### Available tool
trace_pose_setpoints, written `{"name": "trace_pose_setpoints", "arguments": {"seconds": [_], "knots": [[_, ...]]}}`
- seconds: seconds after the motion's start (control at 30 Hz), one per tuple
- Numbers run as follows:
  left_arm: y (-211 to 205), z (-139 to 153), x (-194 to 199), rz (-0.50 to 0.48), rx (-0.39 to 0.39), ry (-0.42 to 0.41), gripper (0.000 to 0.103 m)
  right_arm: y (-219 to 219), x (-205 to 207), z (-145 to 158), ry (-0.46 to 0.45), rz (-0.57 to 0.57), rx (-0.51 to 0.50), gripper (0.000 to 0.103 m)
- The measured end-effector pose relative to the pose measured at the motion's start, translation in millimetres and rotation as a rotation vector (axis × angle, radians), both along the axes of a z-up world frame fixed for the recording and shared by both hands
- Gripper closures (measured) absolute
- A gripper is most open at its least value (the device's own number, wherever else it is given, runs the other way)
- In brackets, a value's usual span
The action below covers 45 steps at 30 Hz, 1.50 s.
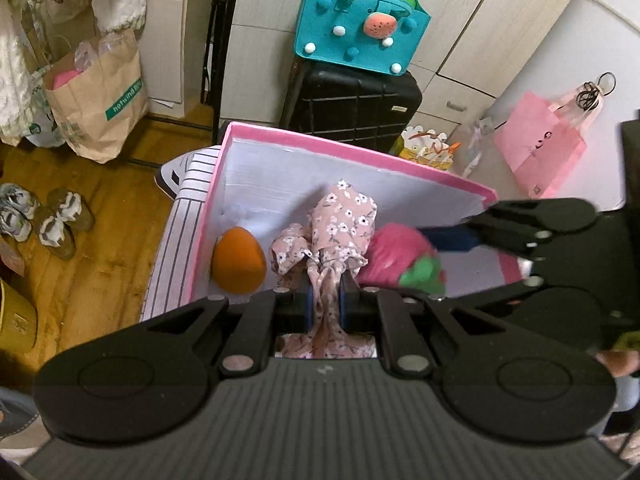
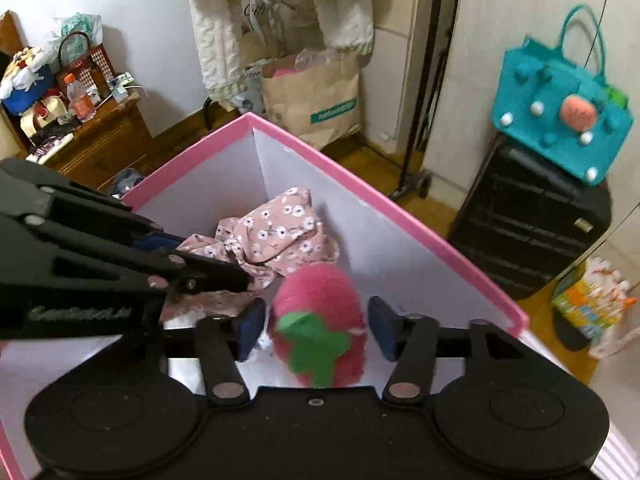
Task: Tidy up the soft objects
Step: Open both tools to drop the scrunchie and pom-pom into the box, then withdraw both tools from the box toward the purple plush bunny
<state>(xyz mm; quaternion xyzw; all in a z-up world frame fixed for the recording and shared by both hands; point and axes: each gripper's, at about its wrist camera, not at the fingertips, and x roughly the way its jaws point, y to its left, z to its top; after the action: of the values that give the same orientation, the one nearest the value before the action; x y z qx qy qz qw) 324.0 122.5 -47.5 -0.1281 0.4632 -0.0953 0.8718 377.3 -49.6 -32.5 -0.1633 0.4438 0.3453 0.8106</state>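
A pink-rimmed box with white inner walls lies below both grippers. My left gripper is shut on a pink floral cloth, which hangs bunched down into the box. An orange plush rests in the box's left corner. In the right wrist view a pink strawberry plush with a green leaf sits inside the box between the blue pads of my right gripper. That gripper is open, with a gap on each side of the plush. The left gripper reaches in from the left over the floral cloth.
The box stands on a striped surface. Behind it a teal felt bag sits on a black suitcase. A paper bag, shoes and a pink bag are on the floor. A cluttered wooden nightstand stands at the left.
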Motion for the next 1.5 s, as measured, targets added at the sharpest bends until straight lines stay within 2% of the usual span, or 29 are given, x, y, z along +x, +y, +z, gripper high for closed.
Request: {"name": "trace_pose_setpoints", "arguments": {"seconds": [0.3, 0.47, 0.53, 0.6, 0.67, 0.73, 1.0, 1.33, 1.5], "knots": [[-19.9, -4.9, -0.3, -0.006, 0.082, -0.04, 0.091, -22.7, -35.6, 24.7, -0.122, -0.015, 0.042, 0.035], [-27.6, -7.9, -2.9, -0.017, 0.109, -0.05, 0.089, -43.1, -52.7, 35.1, -0.152, -0.055, 0.103, 0.035], [-35.4, -9.6, -4.0, -0.014, 0.161, -0.071, 0.089, -48.9, -60.5, 39.3, -0.161, -0.073, 0.127, 0.035], [-41.4, -9.7, -5.2, -0.012, 0.207, -0.107, 0.082, -54.9, -67.6, 42.3, -0.165, -0.097, 0.151, 0.035], [-45.1, -7.7, -6.3, -0.037, 0.214, -0.117, 0.06, -61.0, -73.1, 43.7, -0.161, -0.117, 0.168, 0.035], [-41.9, -1.0, -10.9, -0.041, 0.179, -0.108, 0.056, -66.8, -78.9, 44.4, -0.16, -0.131, 0.178, 0.035], [-23.3, 37.3, -69.7, -0.089, 0.158, -0.197, 0.05, -80.0, -112.5, 51.5, -0.173, -0.142, 0.226, 0.035], [-14.3, 76.3, -145.3, -0.125, 0.224, -0.277, 0.046, -91.3, -166.0, 75.6, -0.206, -0.113, 0.285, 0.035], [-19.3, 92.6, -177.2, -0.167, 0.249, -0.317, 0.04, -98.0, -196.3, 88.6, -0.219, -0.096, 0.305, 0.035]]}}
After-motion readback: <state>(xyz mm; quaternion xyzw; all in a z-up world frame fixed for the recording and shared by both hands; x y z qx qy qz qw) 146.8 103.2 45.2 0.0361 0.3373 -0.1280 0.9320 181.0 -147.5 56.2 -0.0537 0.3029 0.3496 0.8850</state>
